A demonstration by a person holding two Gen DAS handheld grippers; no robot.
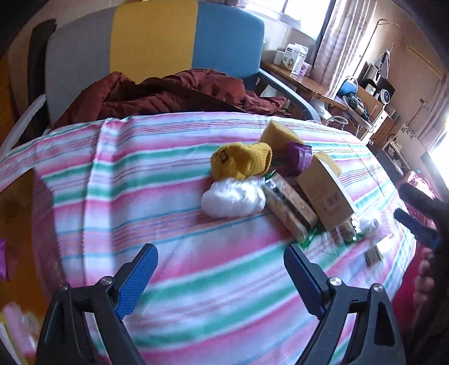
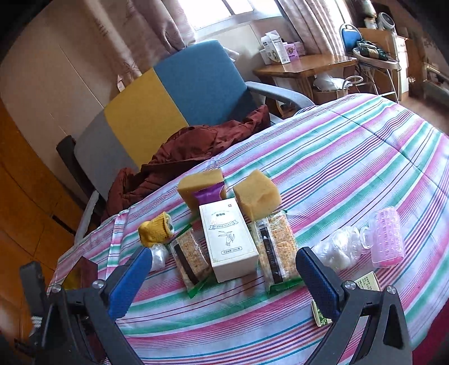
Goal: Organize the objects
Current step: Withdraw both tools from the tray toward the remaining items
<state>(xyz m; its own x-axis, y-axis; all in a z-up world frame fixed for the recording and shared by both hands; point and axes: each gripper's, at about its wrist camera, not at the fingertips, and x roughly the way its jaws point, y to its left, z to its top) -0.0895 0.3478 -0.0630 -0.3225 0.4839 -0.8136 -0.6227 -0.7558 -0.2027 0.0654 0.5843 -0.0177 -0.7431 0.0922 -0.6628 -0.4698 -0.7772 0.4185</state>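
Left gripper point(image 1: 220, 276): jaws spread wide, nothing between the blue pads point(image 1: 136, 283), held low and pointing forward. Right gripper point(image 2: 224, 280): jaws likewise spread wide, empty, blue pads point(image 2: 318, 283) angled outward.

daylight pours through the window point(image 2: 224, 14) behind the curtains point(image 2: 157, 31), blown out to white glare; the striped cloth point(image 2: 350, 168) is evenly bright. fisheye bending curves the edges, corners go black; left view's right side smears with motion blur.
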